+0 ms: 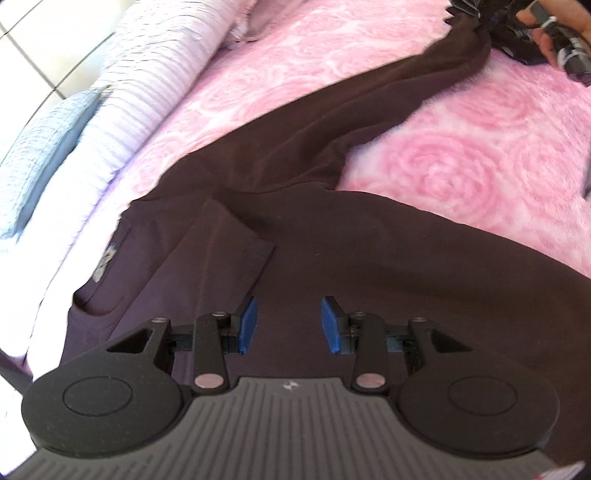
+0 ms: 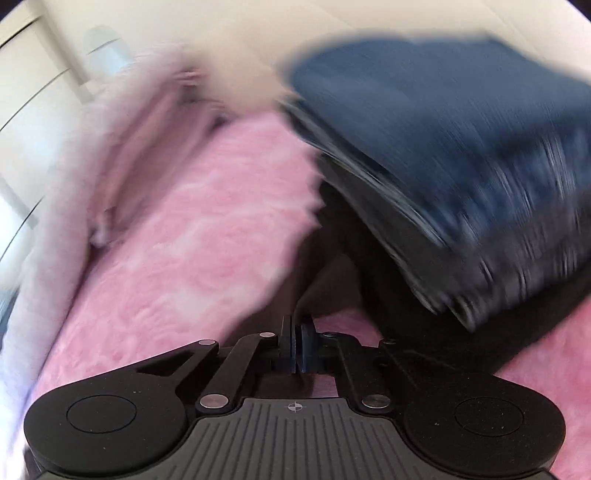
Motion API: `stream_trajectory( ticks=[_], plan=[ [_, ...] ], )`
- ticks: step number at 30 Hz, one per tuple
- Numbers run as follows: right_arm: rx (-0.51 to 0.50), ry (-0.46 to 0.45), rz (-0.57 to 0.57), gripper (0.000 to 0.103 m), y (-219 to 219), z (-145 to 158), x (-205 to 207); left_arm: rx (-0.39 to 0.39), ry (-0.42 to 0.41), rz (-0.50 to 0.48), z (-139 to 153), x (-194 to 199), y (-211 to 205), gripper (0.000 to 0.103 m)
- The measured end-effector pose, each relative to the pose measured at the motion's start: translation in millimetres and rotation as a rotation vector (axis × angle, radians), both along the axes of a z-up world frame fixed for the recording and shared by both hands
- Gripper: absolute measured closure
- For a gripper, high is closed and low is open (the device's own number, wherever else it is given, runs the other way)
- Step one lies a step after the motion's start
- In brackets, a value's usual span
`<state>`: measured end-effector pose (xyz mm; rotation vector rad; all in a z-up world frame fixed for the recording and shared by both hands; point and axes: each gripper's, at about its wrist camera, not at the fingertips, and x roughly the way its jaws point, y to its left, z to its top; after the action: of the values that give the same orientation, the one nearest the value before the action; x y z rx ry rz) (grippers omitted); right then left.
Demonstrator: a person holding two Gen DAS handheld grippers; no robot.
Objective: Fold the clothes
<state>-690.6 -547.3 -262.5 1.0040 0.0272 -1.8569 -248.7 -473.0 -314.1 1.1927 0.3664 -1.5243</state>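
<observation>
Our right gripper (image 2: 297, 345), jaws pinching the far end of the brown garment (image 1: 332, 258), is the nearer hand; the garment's long axis runs to our left gripper (image 1: 289, 325), jaws spread.

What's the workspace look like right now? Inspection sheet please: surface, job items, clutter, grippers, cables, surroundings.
Surface: pink rose-pattern blanket on a bed.
Job's things: dark brown garment spread flat, one long part stretched toward the far end.
Clutter: stack of folded dark blue clothes, blurred; white ribbed cover and light blue pillow along the bed's edge.
Grippers: left gripper open above the garment, nothing between the pads; right gripper shut on the garment's far end.
Cables: nothing seen.
Surroundings: tiled floor beside the bed; a person's hand on the right gripper.
</observation>
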Motion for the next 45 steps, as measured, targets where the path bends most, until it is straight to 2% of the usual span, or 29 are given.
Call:
stream_trajectory(
  ticks=[5, 9, 11, 14, 16, 17, 20, 21, 23, 24, 25, 29, 32, 35, 39, 41, 42, 43, 44, 45],
  plan=[
    [-0.121, 0.149, 0.238, 0.100, -30.6, 66.8, 86.0, -0.061, 0.019, 0.117, 19.0, 29.2, 22.4, 0.070],
    [-0.359, 0.269, 0.554, 0.099, -52.2, 120.0, 212.6, -0.117, 0.031, 0.262, 38.9, 70.7, 53.7, 0.069],
    [-0.474, 0.313, 0.759, 0.099, -49.1, 131.0, 292.6, -0.131, 0.027, 0.341, 46.8, 97.8, 75.0, 0.069],
    [-0.560, 0.320, 1.095, 0.099, -42.4, 103.2, 418.8, -0.113, 0.015, 0.448, 51.4, 142.5, 111.8, 0.069],
    [-0.496, 0.331, 1.363, 0.098, -27.0, 64.1, 492.2, -0.090, -0.012, 0.491, 48.3, 168.9, 137.9, 0.068],
    [-0.452, 0.361, 1.448, 0.098, -15.9, 45.6, 517.2, -0.077, -0.028, 0.510, 46.1, 181.8, 150.6, 0.068],
    [-0.318, 0.455, 1.602, 0.098, 19.6, -0.7, 566.2, -0.053, -0.033, 0.569, 40.0, 217.1, 180.0, 0.068],
    [-0.278, 0.456, 1.619, 0.098, 28.8, -8.8, 569.9, -0.051, -0.018, 0.589, 37.9, 226.9, 185.2, 0.068],
    [-0.209, 0.460, 1.607, 0.071, 29.9, -20.9, 565.1, -0.056, 0.039, 0.625, 34.1, 242.3, 189.0, 0.068],
    [-0.177, 0.466, 1.588, 0.042, 32.5, -24.6, 560.3, -0.061, 0.074, 0.642, 32.4, 248.8, 189.0, 0.068],
    [-0.148, 0.474, 1.581, 0.033, 32.8, -27.5, 553.4, -0.067, 0.110, 0.658, 30.6, 255.3, 188.9, 0.068],
    [-0.047, 0.512, 1.575, 0.033, 32.0, -36.9, 523.3, -0.106, 0.293, 0.711, 24.1, 274.1, 172.7, 0.067],
    [0.024, 0.532, 1.535, 0.033, 26.1, -38.3, 505.0, -0.131, 0.399, 0.727, 16.0, 286.2, 151.8, 0.067],
    [0.074, 0.547, 1.503, 0.033, 17.3, -36.5, 492.8, -0.135, 0.465, 0.721, 6.0, 298.0, 125.2, 0.067],
    [0.106, 0.576, 1.405, 0.033, -1.9, -37.9, 480.1, -0.115, 0.542, 0.706, -10.2, 314.0, 87.1, 0.067],
    [0.121, 0.608, 1.353, 0.033, -12.1, -39.3, 473.9, -0.047, 0.608, 0.715, -24.7, 322.2, 72.4, 0.072],
    [0.129, 0.641, 1.327, 0.033, -17.6, -40.4, 470.8, -0.023, 0.641, 0.715, -30.5, 325.4, 66.5, 0.083],
    [0.136, 0.673, 1.300, 0.033, -23.0, -41.6, 467.6, -0.009, 0.669, 0.711, -34.3, 327.8, 61.8, 0.103],
    [0.142, 0.706, 1.270, 0.033, -29.6, -42.1, 464.4, -0.033, 0.681, 0.699, -30.0, 329.0, 62.1, 0.103],
    [0.147, 0.738, 1.238, 0.033, -36.6, -42.2, 461.1, -0.101, 0.685, 0.702, -19.3, 332.8, 67.5, 0.103]
  ],
)
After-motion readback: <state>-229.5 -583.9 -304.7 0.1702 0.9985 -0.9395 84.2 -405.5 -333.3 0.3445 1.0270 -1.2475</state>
